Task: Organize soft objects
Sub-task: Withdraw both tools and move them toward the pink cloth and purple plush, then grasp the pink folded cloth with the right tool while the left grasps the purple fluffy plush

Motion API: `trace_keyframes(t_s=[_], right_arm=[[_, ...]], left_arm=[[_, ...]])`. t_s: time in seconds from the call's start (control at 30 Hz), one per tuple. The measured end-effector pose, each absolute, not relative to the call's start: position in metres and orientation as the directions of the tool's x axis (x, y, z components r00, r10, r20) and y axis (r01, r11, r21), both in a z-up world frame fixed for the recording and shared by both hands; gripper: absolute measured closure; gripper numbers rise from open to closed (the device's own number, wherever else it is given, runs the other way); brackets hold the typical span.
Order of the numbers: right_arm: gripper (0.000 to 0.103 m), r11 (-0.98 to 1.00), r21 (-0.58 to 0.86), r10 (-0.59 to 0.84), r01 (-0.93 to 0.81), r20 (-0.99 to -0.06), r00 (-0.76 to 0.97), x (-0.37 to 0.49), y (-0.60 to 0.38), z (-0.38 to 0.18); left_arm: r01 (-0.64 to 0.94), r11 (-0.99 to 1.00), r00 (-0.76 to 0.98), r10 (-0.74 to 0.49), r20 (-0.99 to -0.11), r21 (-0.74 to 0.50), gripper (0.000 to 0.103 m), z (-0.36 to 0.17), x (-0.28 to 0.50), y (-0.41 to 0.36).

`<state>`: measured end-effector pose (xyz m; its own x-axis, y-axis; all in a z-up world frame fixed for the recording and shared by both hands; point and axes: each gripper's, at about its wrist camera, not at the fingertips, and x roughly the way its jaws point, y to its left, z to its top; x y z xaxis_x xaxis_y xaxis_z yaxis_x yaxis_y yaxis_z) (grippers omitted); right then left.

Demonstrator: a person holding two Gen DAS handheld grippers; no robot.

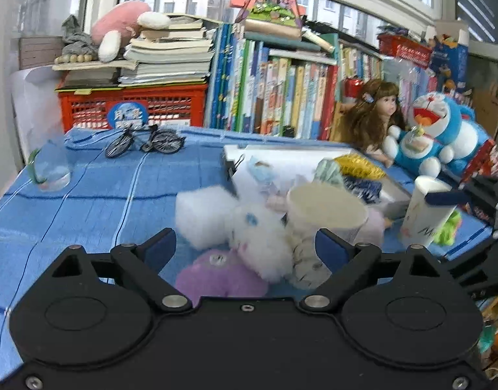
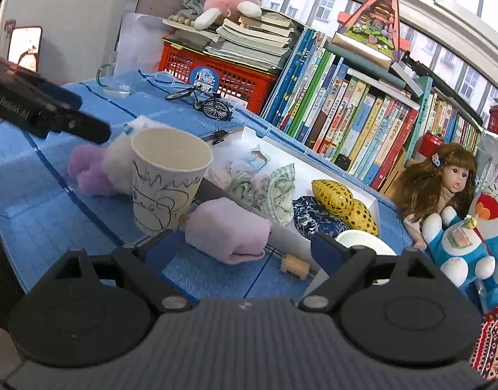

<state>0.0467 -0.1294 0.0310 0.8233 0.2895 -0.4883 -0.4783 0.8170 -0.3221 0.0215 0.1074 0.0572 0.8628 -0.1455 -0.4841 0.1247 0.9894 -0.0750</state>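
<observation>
Left wrist view
Left gripper (image 1: 245, 243): fingers spread wide, holding nothing, poised over the plush pile.
Soft objects: white plush (image 1: 262, 243) between the fingers; purple plush (image 1: 219, 276) just below it; a white fluffy block (image 1: 205, 214) touching it on the left, all on the blue cloth (image 1: 102, 201).
Paper cup (image 1: 327, 211): upright, beside the pile, blurred.
Right gripper (image 1: 444, 200): at the right edge, one pad against a second cup (image 1: 421, 217); grip could not be told.

Right wrist view
Right gripper (image 2: 245, 247): fingers wide apart, nothing between them.
Pink plush (image 2: 227, 229): on the cloth just before the white tray (image 2: 340, 175).
Tray contents: green cloth (image 2: 278, 191), gold pouch (image 2: 336, 196), dark blue pouch (image 2: 314, 216).
Drawn-on cup (image 2: 167, 178): upright beside the pink plush.
</observation>
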Motion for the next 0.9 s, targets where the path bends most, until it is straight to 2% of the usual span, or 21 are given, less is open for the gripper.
trace_keyframes(t_s=[0.2,0.37,0.5,0.63,0.8,0.87,0.9], right_arm=[[0.009,0.797,-0.397,0.26,-0.455,-0.455,0.852,0.049,-0.12,0.016],[0.009,0.757,-0.448,0.249,-0.475,-0.475,0.844,0.057,-0.11,0.007],[0.01,0.727,-0.477,0.236,-0.494,-0.502,0.832,0.068,-0.101,0.002],[0.022,0.703,-0.494,0.223,-0.511,-0.529,0.819,0.077,-0.094,-0.003],[0.027,0.678,-0.509,0.222,-0.53,-0.545,0.808,0.083,-0.088,-0.01],[0.037,0.683,-0.495,0.227,-0.537,-0.555,0.8,0.085,-0.087,-0.012],[0.047,0.689,-0.484,0.23,-0.539,-0.56,0.796,0.085,-0.088,-0.012]], left_arm=[[0.095,0.995,0.846,-0.104,-0.523,-0.043,0.011,0.027,0.017,0.106],[0.067,0.997,0.828,-0.069,-0.557,-0.023,0.012,0.012,0.024,0.109],[0.072,0.997,0.817,-0.079,-0.571,-0.035,0.018,0.007,0.033,0.112],[0.069,0.997,0.791,-0.068,-0.608,-0.022,0.032,0.002,0.045,0.11],[0.082,0.996,0.791,-0.087,-0.606,-0.037,0.033,-0.002,0.051,0.11],[0.08,0.996,0.792,-0.09,-0.604,-0.044,0.036,-0.002,0.051,0.111],[0.081,0.996,0.792,-0.089,-0.604,-0.04,0.038,-0.002,0.05,0.111]])
